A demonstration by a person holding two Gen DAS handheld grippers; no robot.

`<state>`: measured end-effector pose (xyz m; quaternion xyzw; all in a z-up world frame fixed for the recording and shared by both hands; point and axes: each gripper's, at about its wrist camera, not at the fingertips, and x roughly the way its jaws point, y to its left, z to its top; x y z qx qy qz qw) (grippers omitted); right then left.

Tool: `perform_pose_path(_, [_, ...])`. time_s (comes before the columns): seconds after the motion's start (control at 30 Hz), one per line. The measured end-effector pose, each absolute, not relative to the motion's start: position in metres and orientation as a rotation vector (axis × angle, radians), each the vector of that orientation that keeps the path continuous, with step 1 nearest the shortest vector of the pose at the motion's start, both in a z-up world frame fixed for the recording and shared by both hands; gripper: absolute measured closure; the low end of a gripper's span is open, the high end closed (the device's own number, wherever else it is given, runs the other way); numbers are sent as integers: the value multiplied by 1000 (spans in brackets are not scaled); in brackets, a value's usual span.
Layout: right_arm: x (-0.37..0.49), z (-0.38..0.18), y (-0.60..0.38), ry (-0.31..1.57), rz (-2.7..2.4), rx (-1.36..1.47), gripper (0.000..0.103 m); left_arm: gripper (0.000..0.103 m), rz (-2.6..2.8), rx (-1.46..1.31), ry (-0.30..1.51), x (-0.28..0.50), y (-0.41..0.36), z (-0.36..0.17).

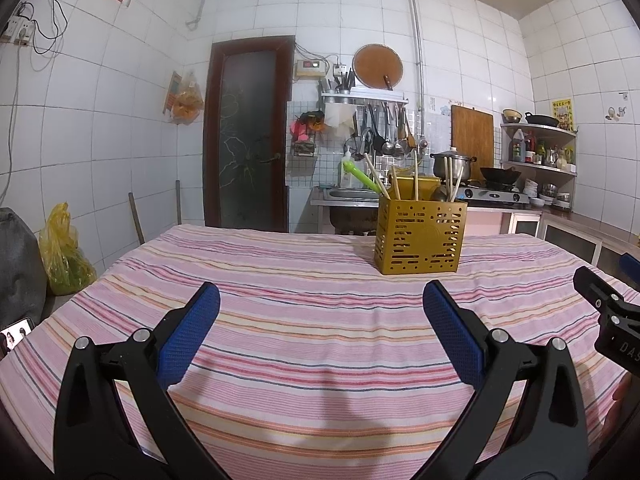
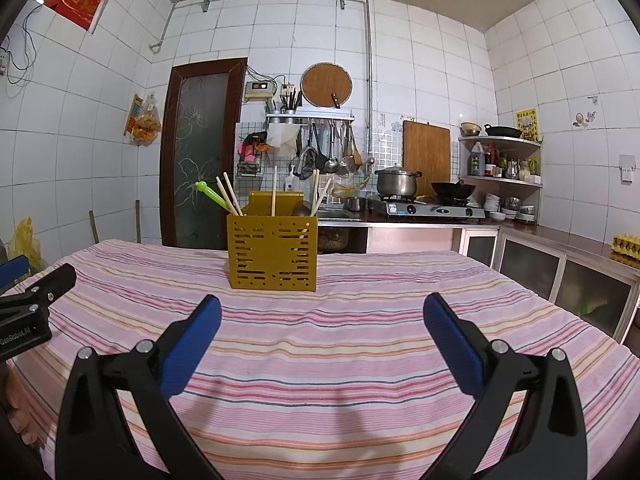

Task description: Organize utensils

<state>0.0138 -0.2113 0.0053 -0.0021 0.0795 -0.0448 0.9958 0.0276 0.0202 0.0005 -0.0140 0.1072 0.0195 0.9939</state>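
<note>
We held both grippers low over the near edge of the table (image 1: pixel 280 320), side by side. Left gripper (image 1: pixel 320 312): jaws spread wide, nothing between them. Right gripper (image 2: pixel 322 316): the same, wide apart and empty.

The holder (image 1: pixel 420 238) stood upright toward the far edge, well apart from both. It carried chopsticks (image 2: pixel 230 196), a green utensil (image 2: pixel 212 196) leaning out left, and what looked like a dark ladle (image 2: pixel 302 209).

No loose utensils showed anywhere on the cloth. We judged the sorting done, or nearly. Whether anything lay outside both views, we could not tell.
</note>
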Motion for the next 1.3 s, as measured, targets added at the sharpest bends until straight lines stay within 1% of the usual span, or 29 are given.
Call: perform_pose_path(1.3, [13,6,-213,156,-91,-2,4,5,23,-35,224,26,18,0])
